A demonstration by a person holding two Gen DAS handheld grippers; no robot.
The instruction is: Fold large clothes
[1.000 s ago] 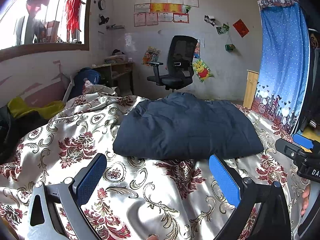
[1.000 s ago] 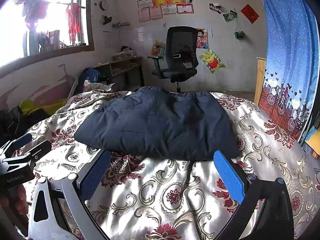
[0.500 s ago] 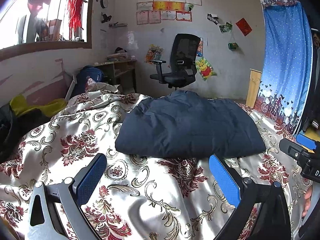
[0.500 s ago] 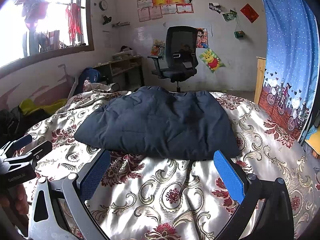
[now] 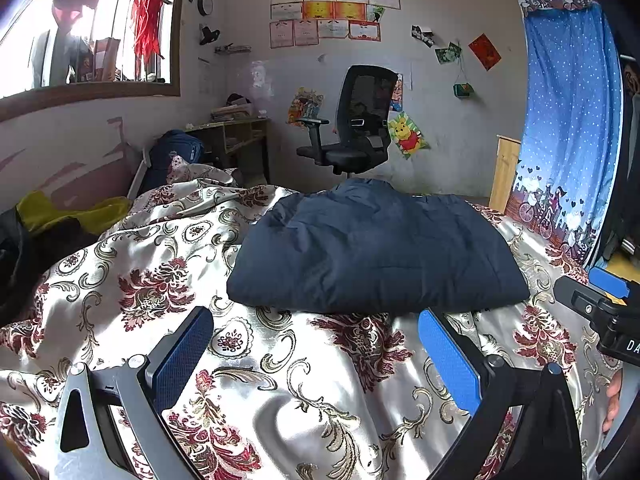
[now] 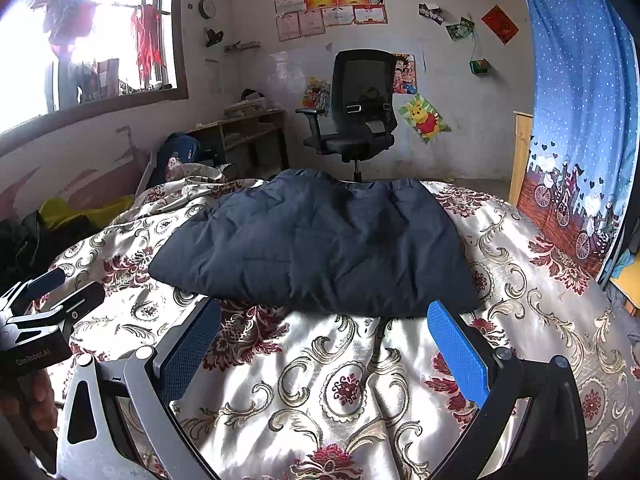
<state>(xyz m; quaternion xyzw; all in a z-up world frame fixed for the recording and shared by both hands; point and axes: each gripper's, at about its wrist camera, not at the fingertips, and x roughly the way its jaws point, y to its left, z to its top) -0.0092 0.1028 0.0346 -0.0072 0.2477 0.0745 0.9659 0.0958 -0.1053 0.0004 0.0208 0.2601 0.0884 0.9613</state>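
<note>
Jacket (image 5: 376, 248) unmoved, left gripper (image 5: 316, 354) nudged rightward, right gripper (image 6: 324, 344) unchanged.

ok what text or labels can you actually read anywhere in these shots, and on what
"GenRobot.AI", faint, on the body of the left gripper as seen from the right wrist view.
"DA", cut off by the frame edge, on the body of the right gripper as seen from the left wrist view.
Wall certificates: printed, but too small to read.
Red card and cartoon posters: no legible words.
Wall clock: numerals too blurred.
Navy jacket: no visible label.
</note>
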